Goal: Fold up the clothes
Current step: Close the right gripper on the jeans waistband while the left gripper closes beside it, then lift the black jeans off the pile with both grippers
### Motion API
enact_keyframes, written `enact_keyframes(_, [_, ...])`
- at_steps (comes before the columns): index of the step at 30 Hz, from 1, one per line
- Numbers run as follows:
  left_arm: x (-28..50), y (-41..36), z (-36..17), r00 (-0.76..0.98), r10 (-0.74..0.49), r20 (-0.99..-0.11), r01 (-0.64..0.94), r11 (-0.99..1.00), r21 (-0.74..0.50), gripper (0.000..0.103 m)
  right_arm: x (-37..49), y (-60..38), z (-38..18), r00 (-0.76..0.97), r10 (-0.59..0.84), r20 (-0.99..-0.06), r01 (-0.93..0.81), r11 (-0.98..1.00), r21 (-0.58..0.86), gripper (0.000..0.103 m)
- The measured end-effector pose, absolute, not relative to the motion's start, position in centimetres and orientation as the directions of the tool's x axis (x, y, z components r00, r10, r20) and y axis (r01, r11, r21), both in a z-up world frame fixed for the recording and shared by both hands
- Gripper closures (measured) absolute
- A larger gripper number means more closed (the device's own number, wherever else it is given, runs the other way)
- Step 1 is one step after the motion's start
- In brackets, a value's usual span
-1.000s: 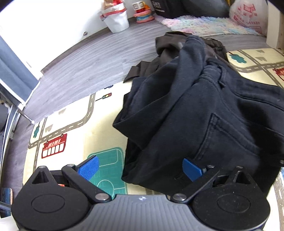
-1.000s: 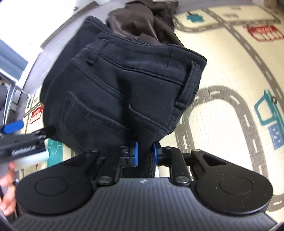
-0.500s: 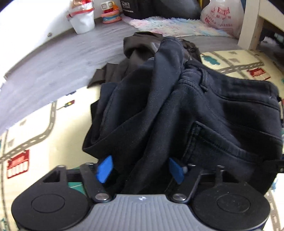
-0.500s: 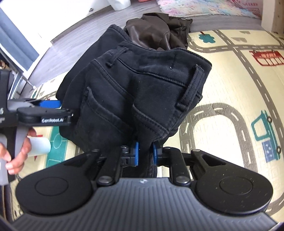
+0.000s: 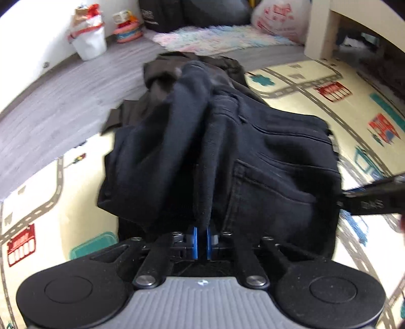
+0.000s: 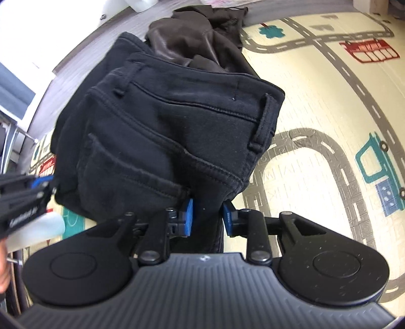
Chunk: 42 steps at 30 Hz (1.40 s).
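Black jeans (image 5: 253, 162) lie bunched on a road-print play mat (image 5: 50, 182), back pocket and waistband facing up. My left gripper (image 5: 201, 241) is shut on a fold of the jeans at their near edge. My right gripper (image 6: 208, 217) sits at the near edge of the jeans (image 6: 177, 131) with its blue pads parted and denim between them, not pinched. A dark brown garment (image 6: 200, 43) lies crumpled behind the jeans. The left gripper shows at the left edge of the right wrist view (image 6: 27, 194).
A white bucket (image 5: 88, 43) and a toy stand by the far wall on grey floor. A fluffy pastel rug (image 5: 217, 40), a white plastic bag (image 5: 278, 20) and a wooden furniture leg (image 5: 321, 27) are at the back right.
My left gripper moved in over the jeans and closed from wide open onto a fold. My right gripper's pads have spread apart from their tight grip on the denim.
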State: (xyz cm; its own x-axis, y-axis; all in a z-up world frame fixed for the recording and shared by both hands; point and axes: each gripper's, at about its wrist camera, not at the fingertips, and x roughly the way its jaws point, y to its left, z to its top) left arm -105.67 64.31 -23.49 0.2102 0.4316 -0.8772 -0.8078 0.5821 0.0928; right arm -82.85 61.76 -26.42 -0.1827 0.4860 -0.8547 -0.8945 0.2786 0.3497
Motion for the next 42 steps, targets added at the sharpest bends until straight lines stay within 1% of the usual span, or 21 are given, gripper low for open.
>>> enact_keyframes(4, [-105.2, 64.6, -23.8, 0.208, 0.414, -0.886, -0.785, 0.611, 0.102, 0.096, -82.2, 61.8, -27.3, -0.202, 0.495, -0.845, -0.88, 0.287, 0.379, 0.073])
enact_keyframes(5, [-105.1, 64.7, -24.0, 0.194, 0.415, -0.889, -0.782, 0.613, 0.116, 0.096, -81.9, 61.5, -27.2, -0.221, 0.51, -0.831, -0.879, 0.264, 0.396, 0.073])
enact_keyframes(9, [-104.1, 64.5, -25.0, 0.138, 0.43, -0.892, -0.754, 0.63, 0.187, 0.094, -81.2, 60.4, -26.4, -0.261, 0.557, -0.788, -0.891, 0.175, 0.418, 0.084])
enact_keyframes(12, [-103.2, 64.6, -25.8, 0.103, 0.447, -0.889, -0.752, 0.62, 0.225, 0.088, -81.5, 60.4, -25.9, -0.25, 0.551, -0.796, -0.912, 0.142, 0.385, 0.085])
enact_keyframes(14, [-103.1, 64.8, -26.1, 0.101, 0.449, -0.888, -0.767, 0.604, 0.218, 0.09, -81.7, 60.6, -25.7, -0.241, 0.545, -0.803, -0.915, 0.149, 0.376, 0.085])
enact_keyframes(15, [-103.0, 65.0, -26.3, 0.108, 0.449, -0.887, -0.775, 0.597, 0.207, 0.095, -81.7, 60.7, -25.6, -0.236, 0.542, -0.806, -0.915, 0.154, 0.372, 0.085])
enact_keyframes(16, [-103.0, 65.1, -26.3, 0.11, 0.452, -0.885, -0.78, 0.591, 0.204, 0.096, -81.8, 60.8, -25.5, -0.232, 0.539, -0.81, -0.916, 0.16, 0.368, 0.085])
enact_keyframes(19, [-103.3, 64.8, -26.1, 0.108, 0.465, -0.879, -0.788, 0.579, 0.21, 0.097, -81.6, 60.9, -25.3, -0.23, 0.54, -0.81, -0.911, 0.172, 0.374, 0.087])
enact_keyframes(21, [-103.4, 64.5, -25.7, 0.106, 0.47, -0.876, -0.791, 0.574, 0.212, 0.097, -81.5, 60.6, -25.0, -0.227, 0.546, -0.806, -0.91, 0.175, 0.375, 0.089])
enact_keyframes(24, [-103.9, 64.3, -24.6, 0.116, 0.46, -0.88, -0.812, 0.554, 0.183, 0.097, -81.5, 60.1, -24.5, -0.216, 0.553, -0.805, -0.906, 0.195, 0.377, 0.091])
enact_keyframes(27, [-104.3, 63.8, -23.3, 0.129, 0.44, -0.889, -0.823, 0.548, 0.152, 0.097, -81.0, 59.4, -23.6, -0.227, 0.561, -0.796, -0.882, 0.228, 0.412, 0.093])
enact_keyframes(31, [-104.5, 62.3, -21.3, 0.169, 0.382, -0.909, -0.815, 0.573, 0.089, 0.097, -79.9, 58.0, -21.7, -0.238, 0.577, -0.781, -0.869, 0.232, 0.437, 0.094])
enact_keyframes(35, [-104.2, 59.8, -19.7, 0.212, 0.328, -0.921, -0.804, 0.594, 0.026, 0.097, -78.5, 56.2, -19.9, -0.249, 0.58, -0.775, -0.862, 0.232, 0.45, 0.094])
enact_keyframes(42, [-102.8, 54.6, -16.3, 0.3, 0.286, -0.91, -0.762, 0.646, -0.048, 0.097, -75.4, 52.3, -16.1, -0.27, 0.561, -0.782, -0.848, 0.247, 0.47, 0.094])
